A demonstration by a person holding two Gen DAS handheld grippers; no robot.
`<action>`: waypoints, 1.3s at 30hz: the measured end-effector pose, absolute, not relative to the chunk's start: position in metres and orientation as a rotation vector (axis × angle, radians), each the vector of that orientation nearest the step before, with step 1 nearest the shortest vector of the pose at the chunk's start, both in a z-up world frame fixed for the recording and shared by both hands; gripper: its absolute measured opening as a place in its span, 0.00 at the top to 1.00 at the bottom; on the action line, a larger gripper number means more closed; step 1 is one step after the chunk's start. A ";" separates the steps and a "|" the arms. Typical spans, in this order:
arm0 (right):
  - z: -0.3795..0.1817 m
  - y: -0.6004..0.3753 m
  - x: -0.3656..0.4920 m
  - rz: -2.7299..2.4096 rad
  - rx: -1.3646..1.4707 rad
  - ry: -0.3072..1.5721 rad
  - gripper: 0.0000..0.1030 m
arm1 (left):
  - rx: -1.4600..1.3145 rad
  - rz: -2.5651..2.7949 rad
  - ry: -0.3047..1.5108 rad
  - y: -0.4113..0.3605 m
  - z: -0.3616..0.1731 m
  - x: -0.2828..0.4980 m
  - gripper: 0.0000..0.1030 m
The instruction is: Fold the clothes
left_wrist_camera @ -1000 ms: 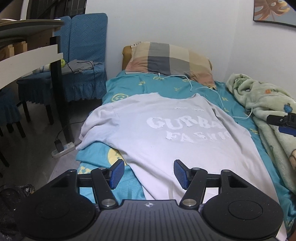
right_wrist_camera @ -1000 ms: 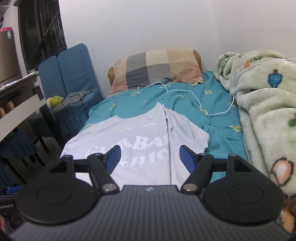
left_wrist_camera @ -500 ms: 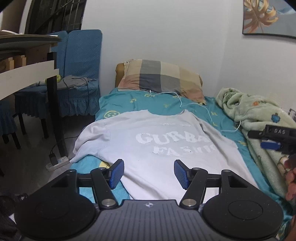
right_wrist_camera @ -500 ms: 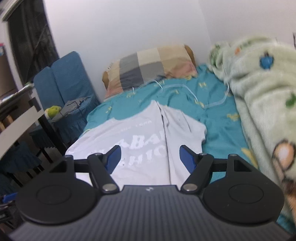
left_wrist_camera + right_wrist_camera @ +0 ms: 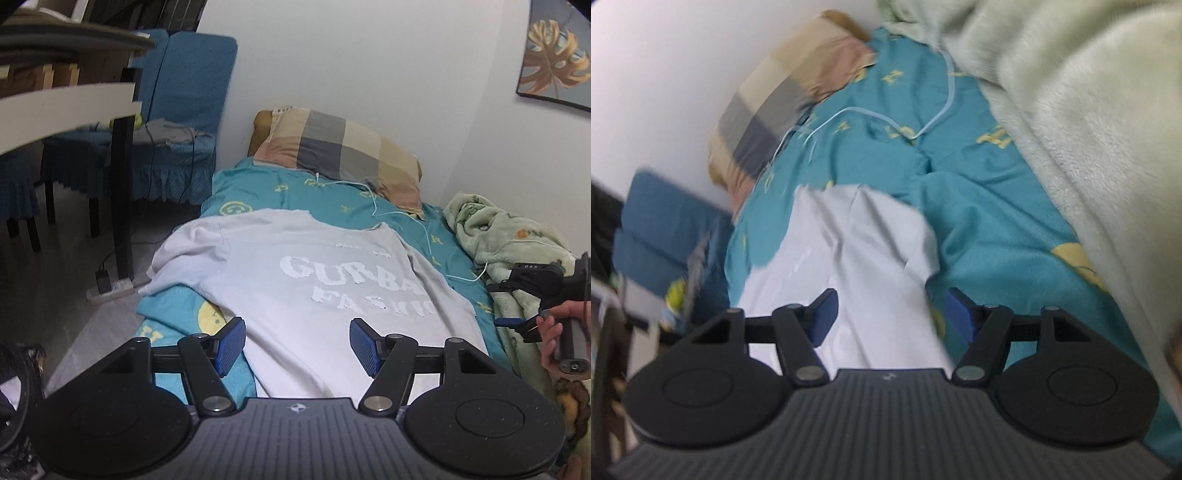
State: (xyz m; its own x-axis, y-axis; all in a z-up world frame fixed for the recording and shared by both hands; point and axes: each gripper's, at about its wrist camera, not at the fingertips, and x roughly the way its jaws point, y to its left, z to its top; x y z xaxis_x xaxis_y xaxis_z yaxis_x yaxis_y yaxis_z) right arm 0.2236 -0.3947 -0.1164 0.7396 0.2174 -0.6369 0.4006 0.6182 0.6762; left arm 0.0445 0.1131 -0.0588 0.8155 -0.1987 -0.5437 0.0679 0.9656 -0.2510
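A pale grey T-shirt (image 5: pixel 303 280) with white lettering lies spread on the teal bed sheet (image 5: pixel 332 199), its left sleeve hanging over the bed's left side. My left gripper (image 5: pixel 297 345) is open and empty above the shirt's near hem. My right gripper (image 5: pixel 892 314) is open and empty, tilted, over the shirt's right side (image 5: pixel 864 251), where the sleeve is folded inward. The right gripper also shows at the right edge of the left wrist view (image 5: pixel 535 295), held in a hand.
A checked pillow (image 5: pixel 340 147) lies at the bed's head. A green fleece blanket (image 5: pixel 1071 110) is piled along the right side. A white cable (image 5: pixel 399 218) trails across the sheet. Blue chairs (image 5: pixel 177 122), a table leg (image 5: pixel 123 192) and a power strip (image 5: pixel 110 291) stand left.
The right gripper has swung down toward the shirt's right side and tilted; its view is blurred. The left gripper has drifted slightly and looks down on the shirt. Both stay open.
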 end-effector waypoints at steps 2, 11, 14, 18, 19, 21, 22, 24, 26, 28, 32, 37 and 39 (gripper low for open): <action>-0.130 -0.405 0.235 -0.130 0.973 0.749 0.38 | -0.249 -0.136 0.621 0.116 -0.065 0.051 0.37; -0.171 -0.408 0.280 -0.144 1.024 0.772 0.95 | -0.269 -0.101 0.686 0.113 -0.089 0.082 0.37; -0.155 -0.411 0.288 -0.160 0.959 0.720 0.96 | -0.285 -0.093 0.693 0.113 -0.090 0.081 0.37; -0.108 -0.423 0.295 -0.202 0.808 0.534 0.96 | -0.306 -0.082 0.679 0.116 -0.087 0.080 0.37; -0.096 -0.425 0.297 -0.219 0.740 0.491 0.96 | -0.311 -0.079 0.675 0.116 -0.086 0.080 0.37; -0.079 -0.430 0.304 -0.266 0.590 0.431 0.96 | -0.322 -0.073 0.668 0.117 -0.085 0.079 0.37; -0.073 -0.432 0.308 -0.294 0.516 0.411 0.96 | -0.326 -0.069 0.665 0.118 -0.084 0.079 0.37; -0.074 -0.439 0.320 -0.343 0.426 0.421 0.96 | -0.310 -0.045 0.684 0.116 -0.087 0.082 0.37; -0.087 -0.440 0.334 -0.380 0.334 0.455 0.96 | -0.294 -0.019 0.714 0.115 -0.093 0.088 0.37; -0.107 -0.440 0.344 -0.401 0.268 0.500 0.96 | -0.284 0.003 0.751 0.116 -0.100 0.094 0.37; -0.131 -0.435 0.349 -0.378 0.244 0.564 0.95 | -0.266 0.011 0.799 0.114 -0.112 0.100 0.37; -0.113 -0.429 0.332 -0.331 0.275 0.518 0.93 | -0.253 -0.006 0.835 0.112 -0.118 0.103 0.37; -0.101 -0.425 0.315 -0.320 0.306 0.515 0.93 | -0.257 -0.020 0.850 0.112 -0.119 0.103 0.37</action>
State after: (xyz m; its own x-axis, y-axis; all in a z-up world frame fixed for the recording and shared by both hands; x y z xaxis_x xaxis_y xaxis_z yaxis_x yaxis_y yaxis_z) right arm 0.3151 -0.4251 -0.1011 0.8230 -0.2204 -0.5235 0.3722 0.9055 0.2038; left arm 0.1029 0.1122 -0.1187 0.6621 -0.1199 -0.7398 -0.0846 0.9688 -0.2328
